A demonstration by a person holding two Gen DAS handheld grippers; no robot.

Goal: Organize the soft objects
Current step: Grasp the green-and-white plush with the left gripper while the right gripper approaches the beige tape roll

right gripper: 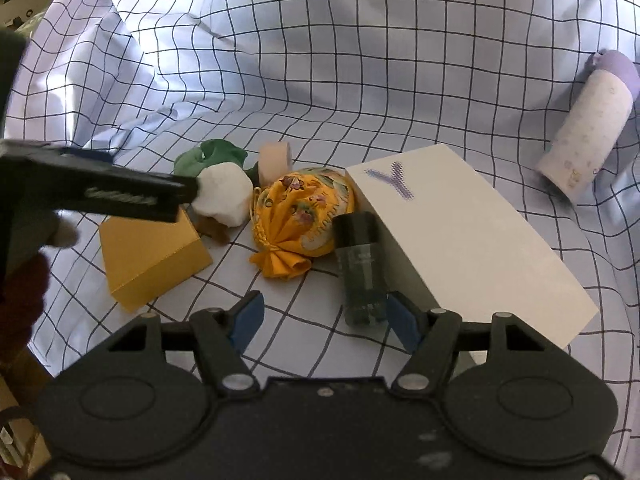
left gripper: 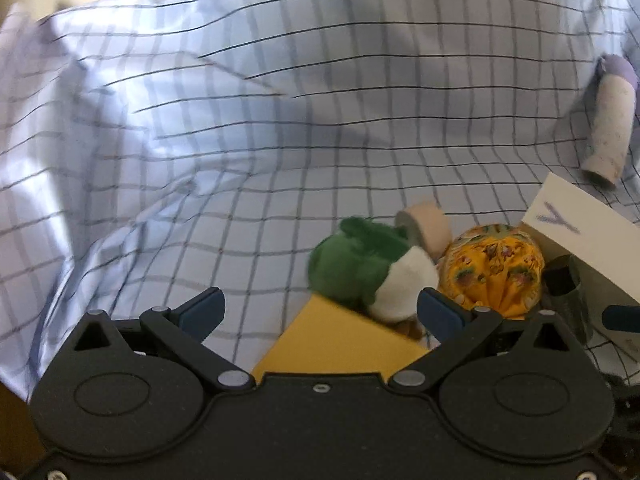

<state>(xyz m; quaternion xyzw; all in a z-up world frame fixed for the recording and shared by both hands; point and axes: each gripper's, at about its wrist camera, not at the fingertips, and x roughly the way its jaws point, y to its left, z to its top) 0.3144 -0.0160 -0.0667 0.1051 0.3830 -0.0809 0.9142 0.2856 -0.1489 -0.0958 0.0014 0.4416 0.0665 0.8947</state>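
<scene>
1. A rumpled white checked cloth (right gripper: 320, 80) covers the surface.
2. On it lie a green-and-white plush toy (right gripper: 220, 184), yellow drawstring pouch (right gripper: 304, 216), gold box (right gripper: 152, 256), dark bottle (right gripper: 358, 272), white box (right gripper: 472, 248), and a tape roll (right gripper: 274, 162).
3. A purple-capped roll (right gripper: 584, 128) lies well apart.

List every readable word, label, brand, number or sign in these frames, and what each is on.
"Y", purple: on the top face of the white box.
Pale print on the dark bottle: too small and blurred to read.
Raised lettering on the side of the left tool, seen from the right wrist view: blurred, unreadable.
Small motifs on the lilac-capped roll: no legible text.
</scene>
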